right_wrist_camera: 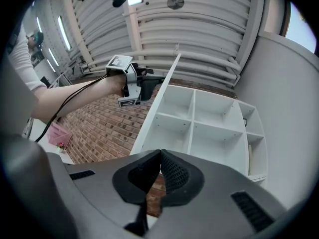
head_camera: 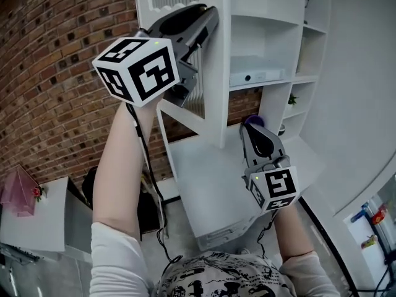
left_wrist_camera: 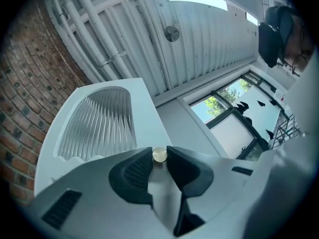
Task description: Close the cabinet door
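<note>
Closest in, two bare forearms reach up, each with a hand-held gripper. The right hand-held gripper [right_wrist_camera: 160, 153] is the lower one. Its jaws are pressed together at the tips with nothing between them, so it's carrying nothing. It sits near the lower corner of the cabinet door [head_camera: 216, 98], but I can't tell if it actually touches it.

The left hand-held gripper [head_camera: 207, 18] is higher up, with its marker cube [head_camera: 137, 70] facing the camera. Its jaws are only a little apart because they're clamped on the small brass knob [left_wrist_camera: 159, 155], one pad on each side. The knob sits on the door's white frame strip, right beside the ribbed glass panel [left_wrist_camera: 99, 123].

The door is white and it's swung out from the white shelf unit [right_wrist_camera: 192, 118], not shut. In the right gripper view you see it pretty much edge-on, with the left gripper hanging onto its outer edge. Past the door, the shelf compartments are open to view, and a white box-like thing [head_camera: 257, 74] sits on one shelf.

A brick wall [head_camera: 55, 73] runs behind and to the left. Down by the lower-left corner of the head view there's a small pink house-shaped thing [head_camera: 18, 193] on a white tabletop [head_camera: 43, 221].
</note>
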### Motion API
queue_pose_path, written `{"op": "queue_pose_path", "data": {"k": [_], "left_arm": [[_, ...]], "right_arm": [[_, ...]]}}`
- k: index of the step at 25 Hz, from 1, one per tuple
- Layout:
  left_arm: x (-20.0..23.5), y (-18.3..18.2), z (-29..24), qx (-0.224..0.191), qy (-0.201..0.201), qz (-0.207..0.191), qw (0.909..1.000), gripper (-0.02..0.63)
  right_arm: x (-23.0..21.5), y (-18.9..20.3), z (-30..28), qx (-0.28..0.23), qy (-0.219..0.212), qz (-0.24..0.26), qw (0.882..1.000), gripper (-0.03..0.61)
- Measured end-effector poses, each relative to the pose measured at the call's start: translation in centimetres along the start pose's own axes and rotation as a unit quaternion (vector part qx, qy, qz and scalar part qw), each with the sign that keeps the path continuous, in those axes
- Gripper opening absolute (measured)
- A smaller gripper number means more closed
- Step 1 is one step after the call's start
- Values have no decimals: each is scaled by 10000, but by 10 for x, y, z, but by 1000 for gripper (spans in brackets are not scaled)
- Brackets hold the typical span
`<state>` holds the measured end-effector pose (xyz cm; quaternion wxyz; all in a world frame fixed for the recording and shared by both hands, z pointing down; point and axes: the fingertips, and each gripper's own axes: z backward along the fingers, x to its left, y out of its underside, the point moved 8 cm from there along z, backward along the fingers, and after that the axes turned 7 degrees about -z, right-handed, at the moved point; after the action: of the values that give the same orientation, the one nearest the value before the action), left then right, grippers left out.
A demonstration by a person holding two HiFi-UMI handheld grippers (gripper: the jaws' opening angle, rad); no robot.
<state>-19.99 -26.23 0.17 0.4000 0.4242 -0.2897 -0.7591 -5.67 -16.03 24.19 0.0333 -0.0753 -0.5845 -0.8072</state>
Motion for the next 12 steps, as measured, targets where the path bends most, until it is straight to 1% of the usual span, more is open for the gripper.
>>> {"op": "queue_pose_path", "data": {"k": [2,6,12], "left_arm": [[-4,11,-22,117,-168,-193,9996,100],[-9,33,-61,335,-498,-411,9973,97],[-9,56,-97,544,-886,-708,9921,95]], "right_arm": [[-28,6,-7,3,-73,-71,9999,17],[-78,16,-20,-63,-230,-153,9996,17],[-127,29,-37,-98,-524,-230,9983,17]]}}
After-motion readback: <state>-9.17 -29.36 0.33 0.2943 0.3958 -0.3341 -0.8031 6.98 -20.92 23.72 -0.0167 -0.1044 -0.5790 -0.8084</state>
